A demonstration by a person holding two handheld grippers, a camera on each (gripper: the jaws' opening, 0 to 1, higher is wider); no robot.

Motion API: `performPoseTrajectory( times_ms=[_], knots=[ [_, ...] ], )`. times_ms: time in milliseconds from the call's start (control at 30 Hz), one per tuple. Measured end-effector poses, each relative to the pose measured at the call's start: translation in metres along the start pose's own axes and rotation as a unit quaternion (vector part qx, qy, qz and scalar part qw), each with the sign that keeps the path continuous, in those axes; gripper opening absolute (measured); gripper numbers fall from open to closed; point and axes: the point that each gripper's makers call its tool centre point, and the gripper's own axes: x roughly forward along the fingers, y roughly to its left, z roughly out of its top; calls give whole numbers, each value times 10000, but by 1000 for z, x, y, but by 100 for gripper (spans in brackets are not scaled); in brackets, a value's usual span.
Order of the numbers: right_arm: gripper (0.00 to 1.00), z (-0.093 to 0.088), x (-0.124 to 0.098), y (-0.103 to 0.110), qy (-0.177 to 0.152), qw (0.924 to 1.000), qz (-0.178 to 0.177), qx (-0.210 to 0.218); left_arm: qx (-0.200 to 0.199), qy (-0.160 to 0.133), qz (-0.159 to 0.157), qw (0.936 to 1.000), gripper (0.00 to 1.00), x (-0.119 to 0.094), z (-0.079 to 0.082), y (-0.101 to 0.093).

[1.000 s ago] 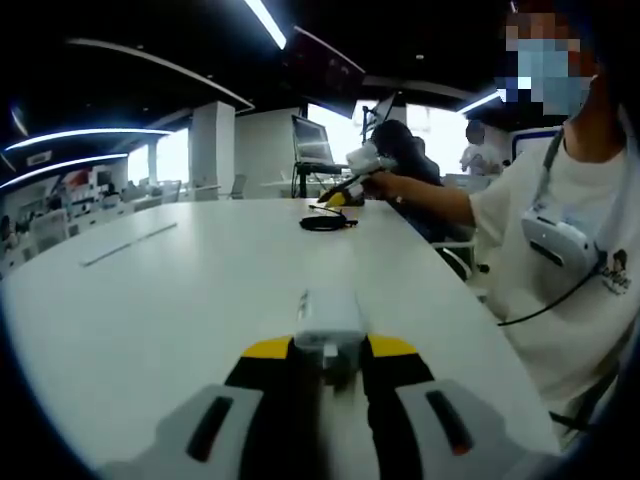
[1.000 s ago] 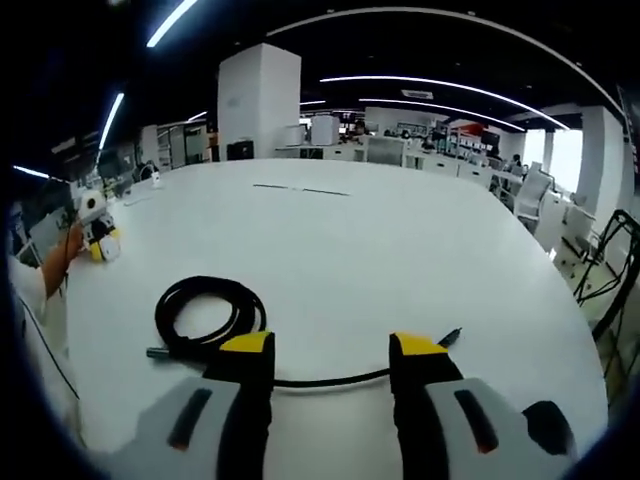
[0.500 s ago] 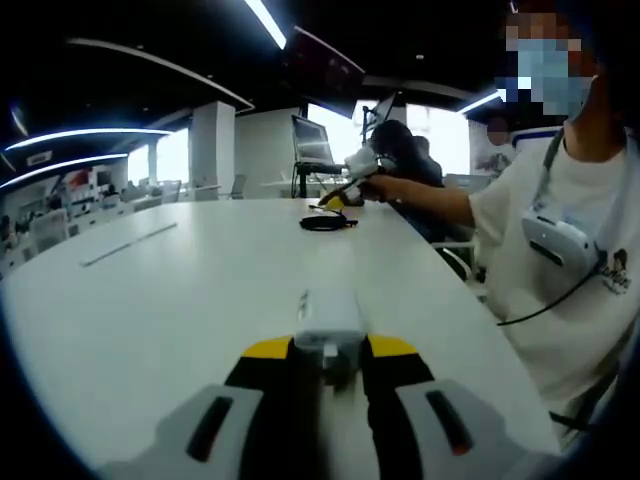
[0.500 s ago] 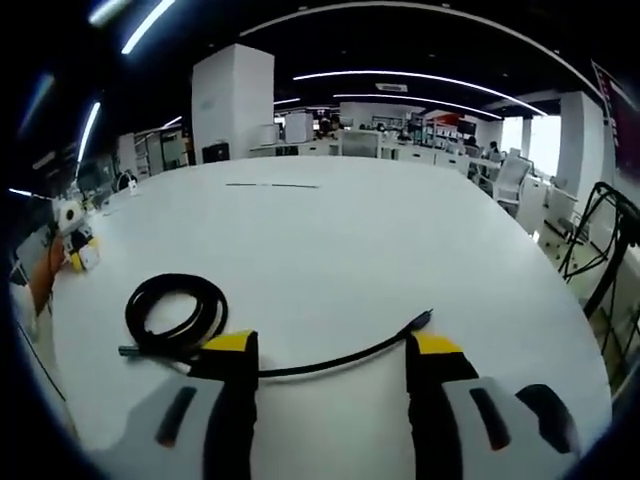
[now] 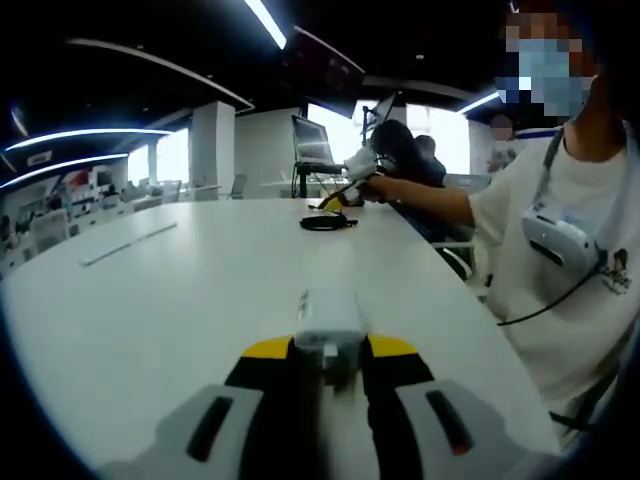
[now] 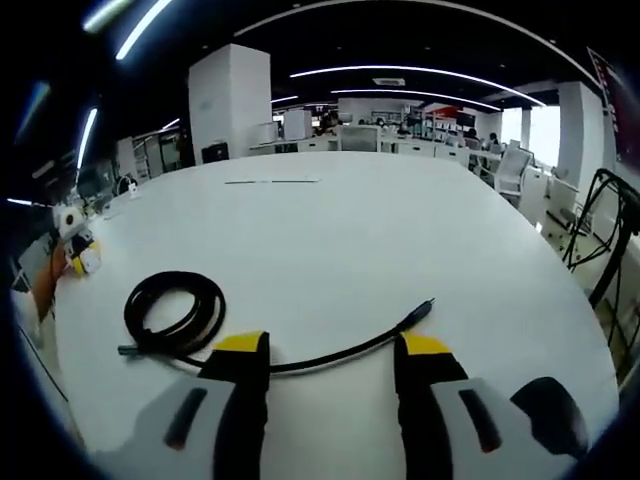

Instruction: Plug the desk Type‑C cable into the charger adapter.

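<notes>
Charger adapter (image 5: 328,322) clamped between the left gripper's (image 5: 328,362) jaws, resting on the white tabletop (image 5: 180,290) to steady its port. Right gripper (image 6: 330,352) spread wide, straddling the black Type-C cable (image 6: 300,357) near that tabletop's edge, coil (image 6: 172,312) beside, plug (image 6: 424,306) free, apparently positioned for pickup.

No text, label, brand, number or sign could be read in either view. A small dark print sat on the person's white shirt (image 5: 612,272) at the right of the left gripper view, too blurred to make out. The far signs and screens in the office background were likewise too small to read.
</notes>
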Motion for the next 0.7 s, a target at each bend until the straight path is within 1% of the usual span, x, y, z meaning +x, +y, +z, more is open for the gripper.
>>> performPoseTrajectory(
  times_ms=[167,233,300,433,700],
  knots=[
    [41,0,-1,1,-21,10000,-14,-28,2,0,1,10000,25,0,0,0],
    [40,-1,-1,2,-16,10000,-27,-44,3,1,2,10000,25,0,0,0],
    [36,-5,-2,7,8,10000,-45,-63,2,0,2,10000,25,0,0,0],
    [30,-5,-1,4,52,9999,-85,-125,2,1,4,10000,25,0,0,0],
    [25,-3,1,-1,146,9997,-95,-189,10,4,8,10000,25,1,-1,-2]
  ],
)
